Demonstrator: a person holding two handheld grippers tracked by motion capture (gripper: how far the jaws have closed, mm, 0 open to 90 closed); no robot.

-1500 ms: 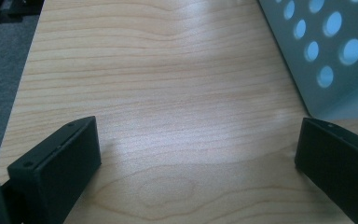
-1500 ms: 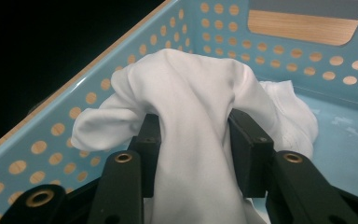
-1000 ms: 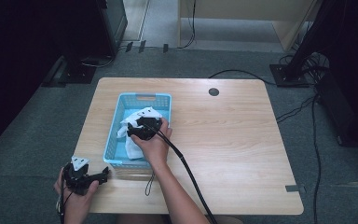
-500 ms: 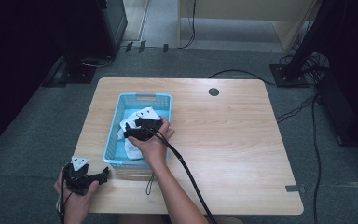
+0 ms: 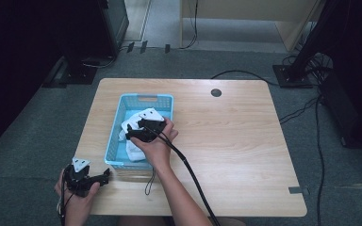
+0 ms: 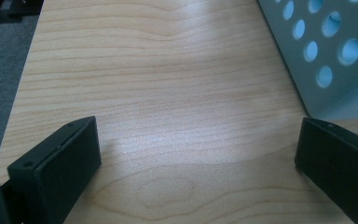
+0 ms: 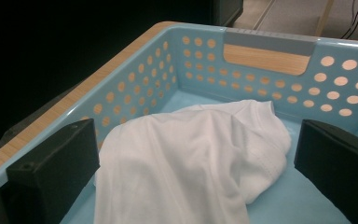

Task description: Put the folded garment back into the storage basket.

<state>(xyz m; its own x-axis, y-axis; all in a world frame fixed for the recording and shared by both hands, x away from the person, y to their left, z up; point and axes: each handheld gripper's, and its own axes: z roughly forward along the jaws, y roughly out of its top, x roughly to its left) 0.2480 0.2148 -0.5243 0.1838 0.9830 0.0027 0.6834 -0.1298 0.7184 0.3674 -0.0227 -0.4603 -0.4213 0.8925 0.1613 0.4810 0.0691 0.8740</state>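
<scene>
1. At the lower left of the high view, the left gripper (image 5: 104, 175) sits at the near edge of the wooden table (image 5: 245, 141), held in a hand (image 5: 78, 200) that the bottom of the frame partly cuts off. Its own view shows both black jaws spread wide with bare pale wood grain between them; their tips run off the bottom corners.
2. At the upper right of the left gripper view stands a corner of the blue basket (image 6: 326, 51), its plastic wall pierced with round holes; the rest is cut off.
3. Just left of centre in the high view, the right gripper (image 5: 133, 133) hangs over the basket's inside, its hand (image 5: 158, 146) hiding part of the contents.
4. The right gripper view shows the jaws wide apart on either side of a crumpled white cloth (image 7: 191, 158), soft and creased, lying on the basket floor. Whether they touch it I cannot tell.
5. Farther off, the basket's end wall has a slotted handle (image 7: 268, 53).
</scene>
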